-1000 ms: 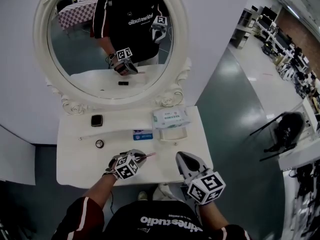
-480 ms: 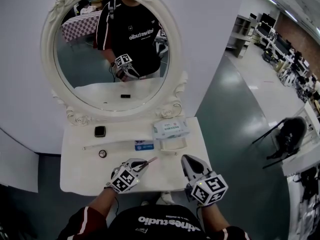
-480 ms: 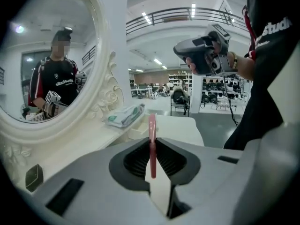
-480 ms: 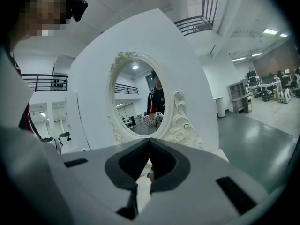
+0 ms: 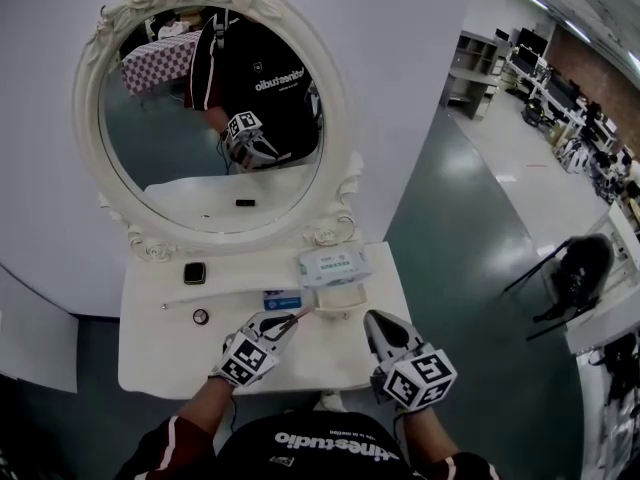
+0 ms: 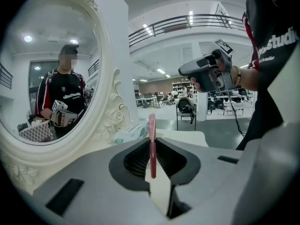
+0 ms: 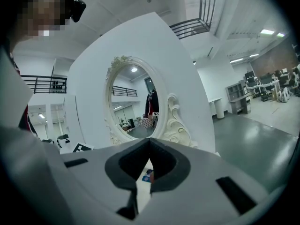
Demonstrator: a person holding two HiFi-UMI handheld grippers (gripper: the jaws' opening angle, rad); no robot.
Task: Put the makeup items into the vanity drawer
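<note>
Left tongs (image 5: 283, 320) have risen off the surface (image 5: 170, 353), clamped on the thin pink stick (image 6: 152, 144) — it hangs above the front edge. Right tongs (image 5: 378, 320) closed, empty. No open drawer visible — next, right likely has to pull it out.

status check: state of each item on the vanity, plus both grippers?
left gripper: shut on the pink stick
pink stick: clamped between the jaws, tip poking out past them
right gripper: shut, empty
black square case: flat on the tabletop, untouched
small round item: on the tabletop, untouched
long white stick: lying flat
blue-and-white box: lying flat
wipes pack: flat by the mirror base
</note>
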